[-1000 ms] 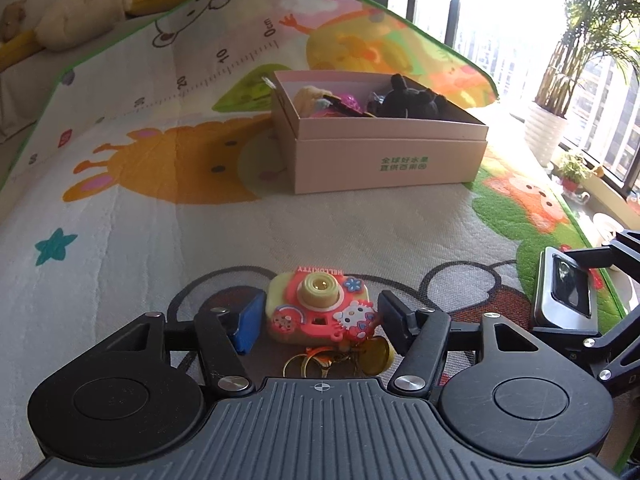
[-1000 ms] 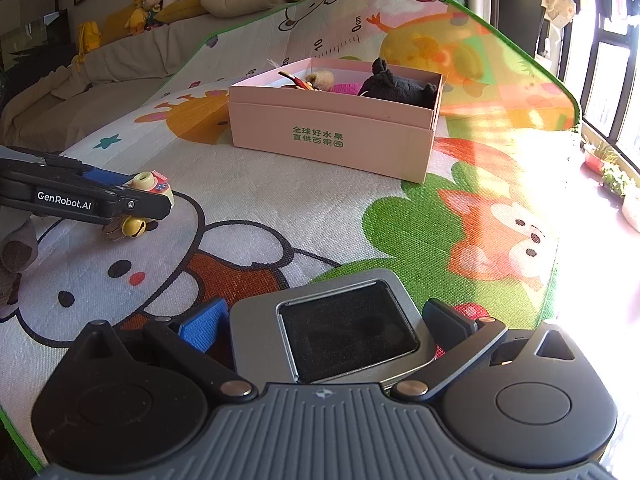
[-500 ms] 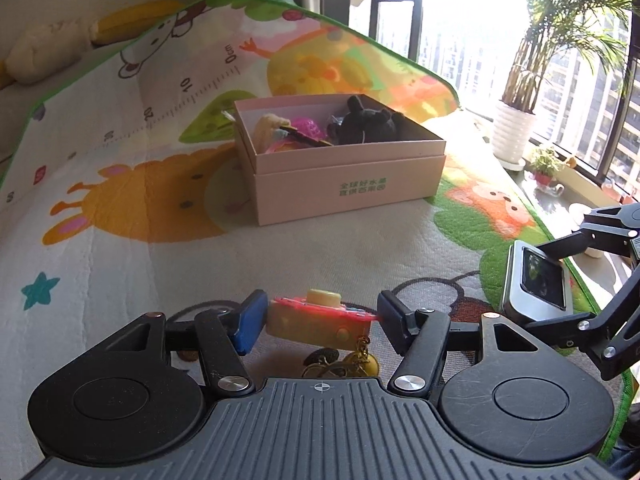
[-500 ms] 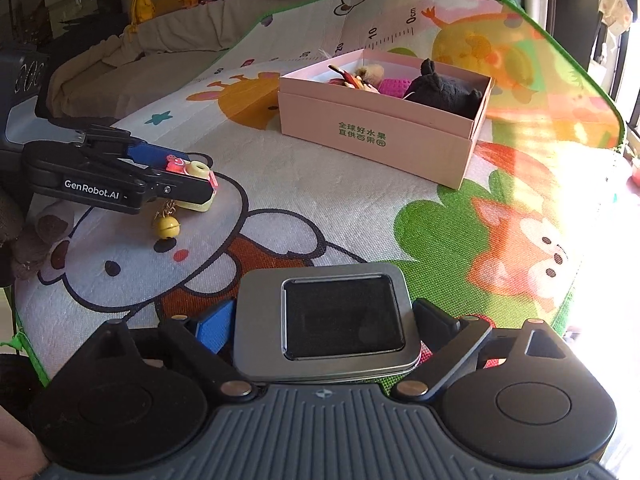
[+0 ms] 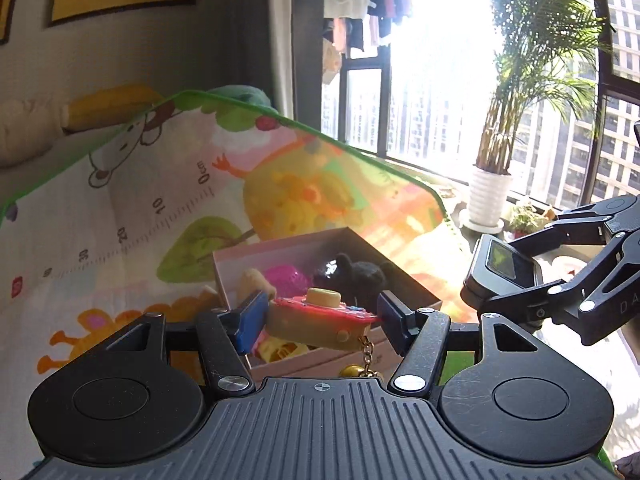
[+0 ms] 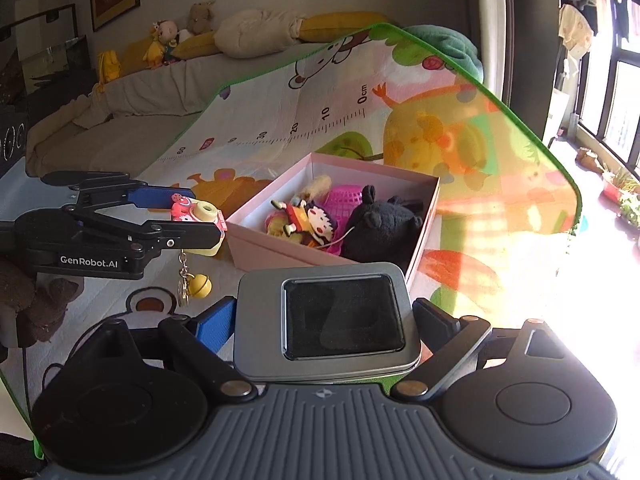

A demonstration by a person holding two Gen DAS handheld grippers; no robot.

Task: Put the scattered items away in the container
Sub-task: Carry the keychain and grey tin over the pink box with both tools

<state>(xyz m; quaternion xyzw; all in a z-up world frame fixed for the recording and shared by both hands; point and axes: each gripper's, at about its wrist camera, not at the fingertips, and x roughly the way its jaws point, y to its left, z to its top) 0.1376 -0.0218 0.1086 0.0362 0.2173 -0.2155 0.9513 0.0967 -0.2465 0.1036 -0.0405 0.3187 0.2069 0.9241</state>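
My left gripper [image 5: 320, 320] is shut on a pink and yellow toy camera keychain [image 5: 316, 328], held in the air just before the pink box [image 5: 280, 245]. Its gold bell [image 6: 200, 285] dangles on a chain. In the right wrist view the left gripper [image 6: 200, 216] and the toy camera [image 6: 202, 211] hang at the box's left corner. My right gripper [image 6: 326, 320] is shut on a flat grey tin with a dark window [image 6: 328, 280], in front of the box [image 6: 372, 165]. Inside lie a black plush [image 6: 384, 220], a small doll [image 6: 312, 220] and a pink item.
The box stands on a colourful play mat [image 6: 280, 120] whose far end curves up against a sofa [image 6: 120, 120] with plush toys. A brown plush [image 6: 36, 308] lies at the mat's left edge. A potted palm [image 5: 490, 196] stands by the bright window on the right.
Both grippers have risen off the mat with their items and come closer to the box. The toy camera left the mat and its bell now hangs free.
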